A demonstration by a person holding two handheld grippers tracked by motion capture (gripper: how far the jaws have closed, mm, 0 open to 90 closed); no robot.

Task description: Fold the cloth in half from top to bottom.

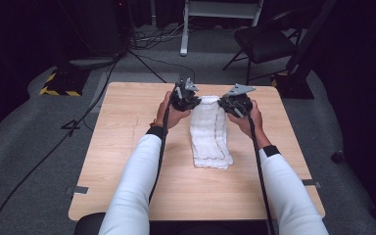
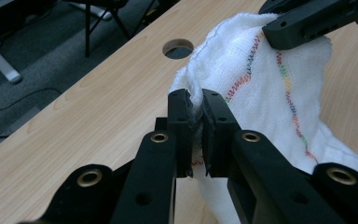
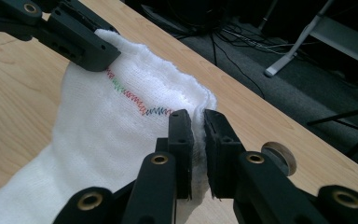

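- We find the wooden counter (image 1: 127, 161) carrying one item of interest: a white cloth (image 1: 208, 142) with coloured zigzag stitching, lying near the middle and somewhat toward the far half.
- We note the cloth is folded into a long strip whose long axis runs from the person's near side toward the far edge; its near end lies flat on the counter, while its far end is raised off the surface.
- We judge that any coming move turns on this: both tools sit at the far end of the strip, one at each far corner, so the cloth extends back from them toward the person. Neither hand is nearer; they are level with each other, the strip between them.
- We record a round hole (image 2: 177, 48) in the counter just beyond the raised far edge.
- We find the left tool (image 2: 195, 133) clamped on the left far corner, its jaws nearly together with fabric pinched between them.
- We find the right tool (image 3: 196, 151) likewise clamped on the right far corner, only a thin fold of cloth separating its jaws.
- We judge the fabric limp; it sags between the two grips.
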